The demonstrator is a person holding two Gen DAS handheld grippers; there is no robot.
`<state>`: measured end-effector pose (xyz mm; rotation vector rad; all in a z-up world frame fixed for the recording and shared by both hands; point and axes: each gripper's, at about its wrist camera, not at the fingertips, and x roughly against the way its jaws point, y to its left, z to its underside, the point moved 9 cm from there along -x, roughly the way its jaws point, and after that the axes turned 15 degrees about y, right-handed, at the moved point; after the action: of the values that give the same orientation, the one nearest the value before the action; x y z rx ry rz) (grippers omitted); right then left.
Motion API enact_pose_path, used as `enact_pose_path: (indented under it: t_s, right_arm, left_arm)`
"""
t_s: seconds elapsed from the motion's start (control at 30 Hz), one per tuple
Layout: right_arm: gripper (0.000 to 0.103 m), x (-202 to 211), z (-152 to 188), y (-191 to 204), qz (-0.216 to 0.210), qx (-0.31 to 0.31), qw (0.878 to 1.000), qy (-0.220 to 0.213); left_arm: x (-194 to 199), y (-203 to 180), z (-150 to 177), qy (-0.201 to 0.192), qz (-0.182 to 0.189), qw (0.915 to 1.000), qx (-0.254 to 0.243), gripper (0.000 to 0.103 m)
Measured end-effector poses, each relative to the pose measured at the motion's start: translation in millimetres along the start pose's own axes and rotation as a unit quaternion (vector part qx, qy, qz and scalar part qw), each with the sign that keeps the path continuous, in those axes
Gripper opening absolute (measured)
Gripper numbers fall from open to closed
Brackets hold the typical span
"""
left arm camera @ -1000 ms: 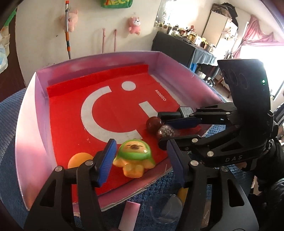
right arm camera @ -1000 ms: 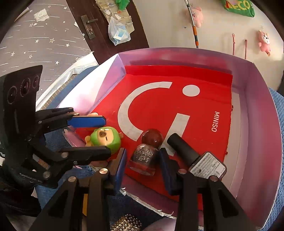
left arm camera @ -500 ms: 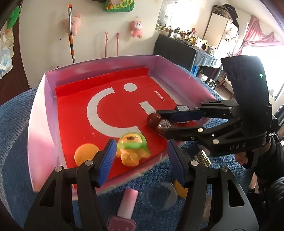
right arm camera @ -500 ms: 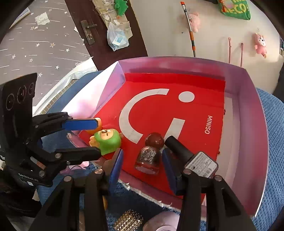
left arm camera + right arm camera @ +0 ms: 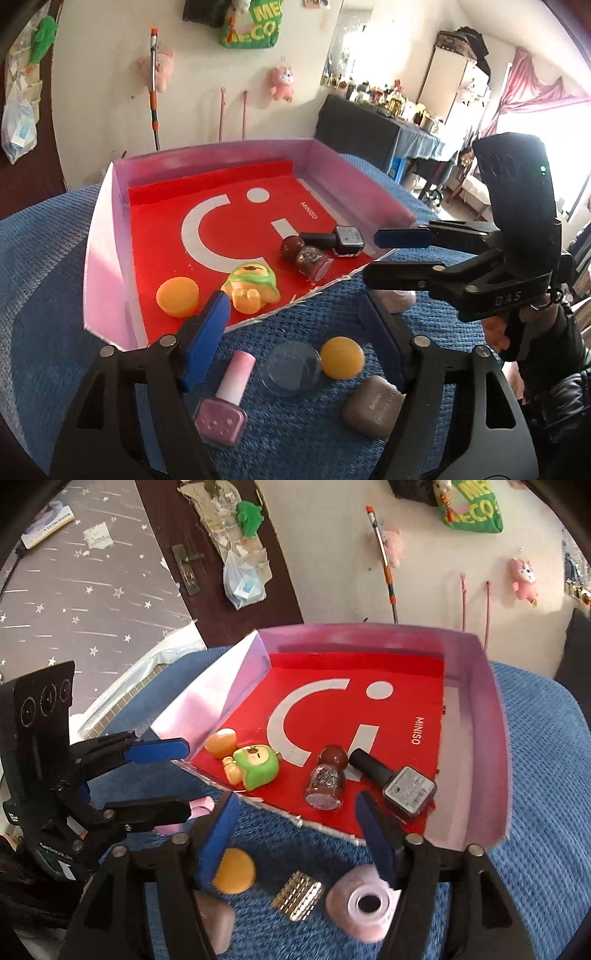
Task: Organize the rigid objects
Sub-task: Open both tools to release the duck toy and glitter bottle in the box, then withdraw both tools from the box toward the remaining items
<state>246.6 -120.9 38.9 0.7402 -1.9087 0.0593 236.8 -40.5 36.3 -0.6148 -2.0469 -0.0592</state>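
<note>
A shallow pink-walled cardboard box (image 5: pixel 101 236) with a red printed floor is sitting on the blue knitted cloth (image 5: pixel 48 251), its near wall folded flat. Inside, five items are lying near the open edge: one orange round disc (image 5: pixel 177 296), one green-and-yellow plastic figurine (image 5: pixel 252 286) on its back, one dark red ball (image 5: pixel 292 246), one glitter-filled nail polish bottle (image 5: pixel 312 261) tipped on its side and touching the ball, and one black-capped grey nail polish bottle (image 5: pixel 334 239) lying flat just beside them.

Outside the box, on the cloth, seven items are waiting (counted across both views): one pink-capped purple nail polish bottle (image 5: pixel 225 406), one clear round plastic lid (image 5: pixel 293 367), one second orange disc (image 5: pixel 341 357), one taupe rounded case (image 5: pixel 373 410), one silver studded block (image 5: pixel 298 895), one pale lilac jar-like piece (image 5: pixel 364 904) with a dark hole, and one pink object (image 5: pixel 199 805), mostly hidden behind the left tool.

The left gripper (image 5: pixel 295 332) is standing open, having just been widening, nothing between its blue pads; it is hovering over the cloth at the box's near edge. The right gripper (image 5: pixel 295 825) is likewise open and empty, jaws just widened, near the glitter bottle.
</note>
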Motion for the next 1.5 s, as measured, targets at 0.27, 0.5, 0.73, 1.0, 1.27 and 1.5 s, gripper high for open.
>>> enact_pose_path:
  t_s: [0.27,0.5,0.73,1.0,1.27,1.5]
  right_arm:
    - [0.097,44.7,21.6,13.6,0.024,-0.02,0.997,-0.063]
    - [0.103,69.4,53.9,21.2,0.075,-0.054,0.989,-0.119]
    - [0.103,56.4,91.4,23.8,0.157,-0.061,0.977,-0.134]
    - [0.103,35.2,109.7,15.9,0.162,-0.086,0.976,-0.118]
    - [0.103,22.2,114.9,7.4,0.162,-0.099,0.977,-0.101]
    - [0.103,14.9,115.6,1.6,0.147,-0.112,0.979,-0.086]
  left_arm:
    - [36.3,-7.6,16.4,-0.075,-0.034,0.9964,0.021,0.092]
    - [47.7,-11.1,42.4,-0.123,-0.091,0.9871,0.046,0.093]
    - [31.4,-8.4,71.6,-0.109,-0.104,0.9851,0.083,0.093]
    - [11.4,-5.2,94.8,-0.08,-0.102,0.9864,0.1,0.093]
    - [0.8,-0.5,97.3,-0.058,-0.1,0.987,0.112,0.093]
    - [-2.2,5.0,97.5,-0.038,-0.096,0.9882,0.114,0.093]
